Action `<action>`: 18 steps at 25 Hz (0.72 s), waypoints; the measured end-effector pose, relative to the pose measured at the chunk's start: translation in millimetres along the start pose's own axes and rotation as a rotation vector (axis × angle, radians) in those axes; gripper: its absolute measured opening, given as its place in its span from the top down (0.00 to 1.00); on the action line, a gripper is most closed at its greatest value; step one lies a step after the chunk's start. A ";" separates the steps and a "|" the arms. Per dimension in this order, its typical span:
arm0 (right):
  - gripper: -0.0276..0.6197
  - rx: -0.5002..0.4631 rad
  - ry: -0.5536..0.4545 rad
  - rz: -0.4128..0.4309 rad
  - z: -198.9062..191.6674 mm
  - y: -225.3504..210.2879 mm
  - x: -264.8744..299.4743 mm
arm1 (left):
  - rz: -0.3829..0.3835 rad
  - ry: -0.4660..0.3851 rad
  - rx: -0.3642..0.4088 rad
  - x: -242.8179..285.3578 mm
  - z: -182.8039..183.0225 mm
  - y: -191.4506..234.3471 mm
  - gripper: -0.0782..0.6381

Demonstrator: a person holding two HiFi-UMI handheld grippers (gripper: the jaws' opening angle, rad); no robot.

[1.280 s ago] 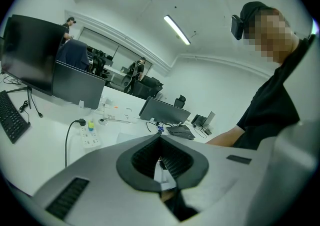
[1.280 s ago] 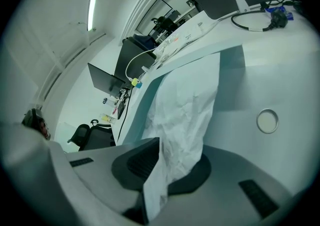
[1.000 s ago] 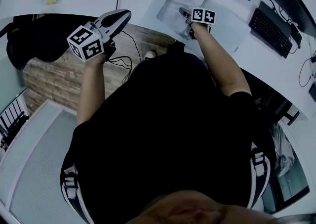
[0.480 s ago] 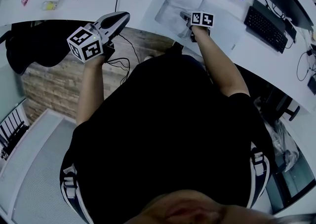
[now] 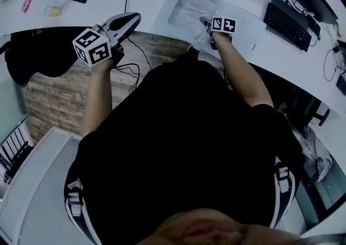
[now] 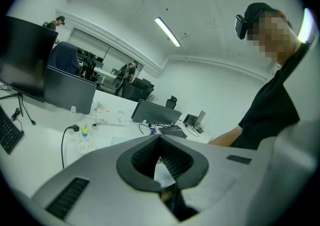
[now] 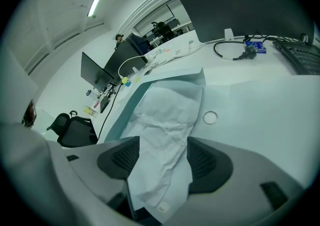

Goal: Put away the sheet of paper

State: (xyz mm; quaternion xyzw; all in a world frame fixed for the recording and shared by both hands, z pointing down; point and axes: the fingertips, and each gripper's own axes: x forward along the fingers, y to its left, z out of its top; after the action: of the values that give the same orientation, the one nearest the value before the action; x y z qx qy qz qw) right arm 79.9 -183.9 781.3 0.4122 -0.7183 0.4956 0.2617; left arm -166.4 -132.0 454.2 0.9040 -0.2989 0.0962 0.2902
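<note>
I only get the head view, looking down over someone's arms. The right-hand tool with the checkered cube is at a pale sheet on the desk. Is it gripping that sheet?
Observer: No. In the right gripper view the right gripper's jaws are opening, and the crumpled sheet of paper lies between them with neither pad pressing on it.
Operator: And the other tool?
Observer: In the left gripper view the left gripper's jaws are shut, with nothing held between them.
</note>
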 end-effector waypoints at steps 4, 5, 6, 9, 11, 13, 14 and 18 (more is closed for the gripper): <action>0.51 0.017 -0.025 -0.013 -5.0 -3.9 -12.3 | -0.017 0.003 0.013 0.7 0.6 -4.4 0.86; 0.51 0.022 -0.032 -0.016 -6.2 -4.9 -15.8 | -0.022 0.003 0.017 1.4 1.0 -5.7 0.86; 0.51 0.027 -0.038 -0.019 -7.5 -6.2 -19.4 | -0.027 0.004 0.020 2.3 1.4 -7.1 0.86; 0.51 0.044 -0.058 -0.027 -11.4 -11.2 -30.9 | -0.042 0.002 0.032 4.6 3.1 -12.4 0.86; 0.51 0.050 -0.070 -0.031 -13.9 -13.3 -38.3 | -0.051 0.001 0.040 4.6 3.7 -16.3 0.86; 0.51 0.047 -0.081 -0.032 -16.1 -13.4 -45.6 | -0.057 -0.001 0.046 3.7 3.4 -19.4 0.86; 0.51 0.043 -0.087 -0.033 -17.1 -13.0 -49.8 | -0.059 -0.003 0.047 3.4 3.3 -20.6 0.86; 0.51 0.025 -0.115 -0.032 -19.9 -8.7 -69.3 | -0.068 -0.013 0.055 2.2 5.9 -26.0 0.86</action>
State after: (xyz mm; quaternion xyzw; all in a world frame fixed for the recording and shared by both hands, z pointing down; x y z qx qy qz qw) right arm 123.0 -143.8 738.6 0.4545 -0.7193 0.4759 0.2225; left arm -149.1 -119.5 438.0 0.9219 -0.2669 0.0888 0.2663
